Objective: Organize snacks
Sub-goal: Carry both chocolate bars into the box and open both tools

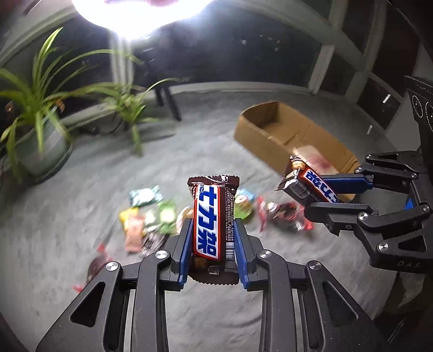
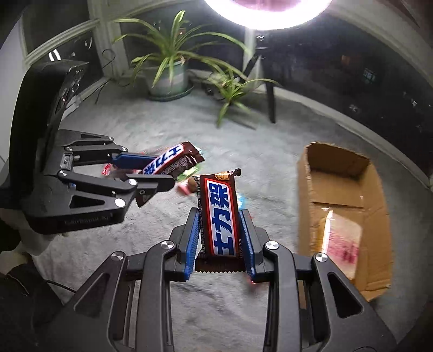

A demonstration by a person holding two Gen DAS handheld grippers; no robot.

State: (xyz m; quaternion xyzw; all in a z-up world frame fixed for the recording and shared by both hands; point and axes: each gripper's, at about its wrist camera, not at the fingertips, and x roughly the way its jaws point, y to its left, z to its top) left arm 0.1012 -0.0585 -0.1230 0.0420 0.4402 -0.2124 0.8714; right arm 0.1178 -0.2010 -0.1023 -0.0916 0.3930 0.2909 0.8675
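- Brown foil wrappers are gleaming under the lamp: each gripper is carrying one chocolate bar above the grey cloth.
- Left gripper is clamping its bar across the width, blue pads pressing both long sides, the top half sticking up free.
- Right gripper is doing the same with the other bar, squeezing the lower half.
- Both bars are looking light and fairly stiff, but that wrapper is probably slick, so a mid-body pinch seems safer than grabbing a crimped end.
- Box is sitting open just right of the right gripper, a pale packet already lying inside.
- Loose snacks are lying blurred on the cloth below.
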